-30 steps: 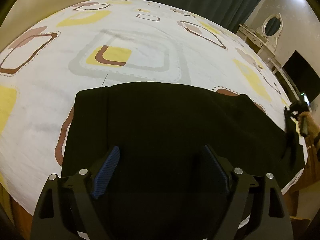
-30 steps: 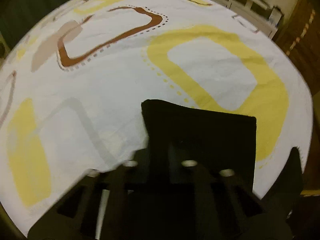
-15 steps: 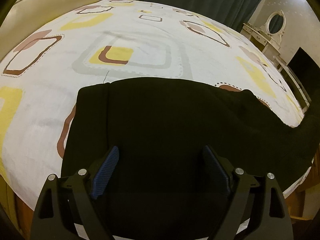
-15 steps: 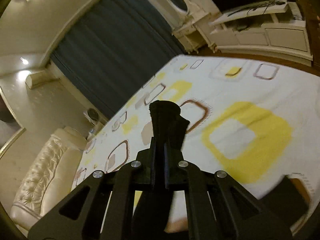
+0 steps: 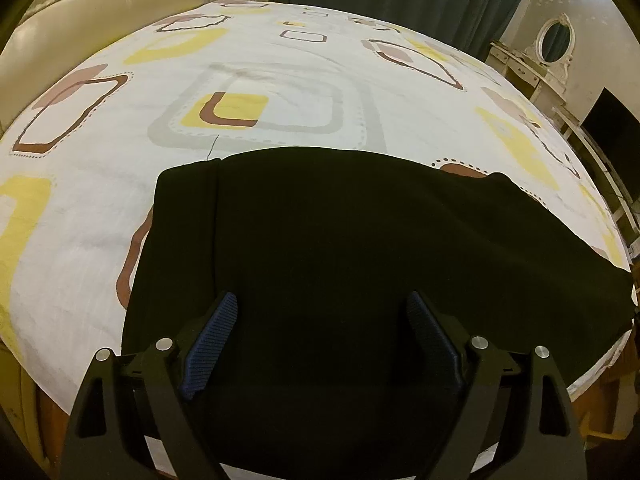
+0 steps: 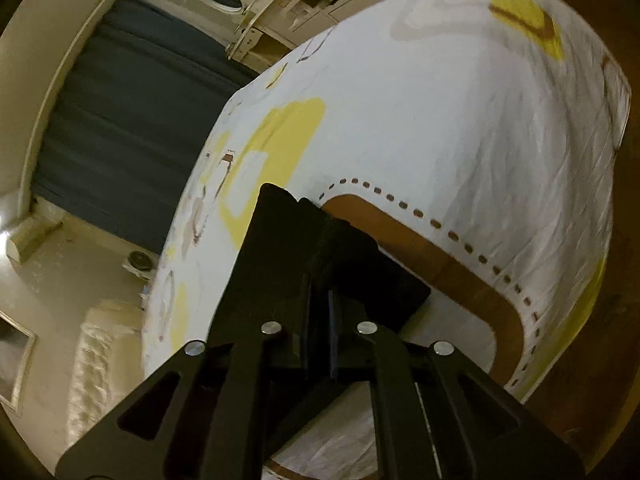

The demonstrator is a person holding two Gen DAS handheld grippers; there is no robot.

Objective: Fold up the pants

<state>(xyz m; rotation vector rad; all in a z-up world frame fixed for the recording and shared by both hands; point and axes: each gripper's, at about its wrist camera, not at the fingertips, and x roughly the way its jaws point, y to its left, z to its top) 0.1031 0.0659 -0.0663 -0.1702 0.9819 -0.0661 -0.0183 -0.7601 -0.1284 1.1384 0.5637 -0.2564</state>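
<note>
Black pants [image 5: 340, 240] are spread on the patterned bedsheet [image 5: 280, 80], directly beneath and ahead of the left gripper [image 5: 320, 344], fingers wide apart, nothing held. Long axis runs off to its right. The right gripper [image 6: 320, 300], jaws easing open, pinches a raised pants end, so it is judged nearer that end.

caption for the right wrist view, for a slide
Right tongs pinching black pants above the patterned bedsheet, jaws just starting to open.

Matt black cloth pants [image 5: 340, 240] lie on a smooth printed cotton-like bedsheet [image 5: 300, 68].
</note>
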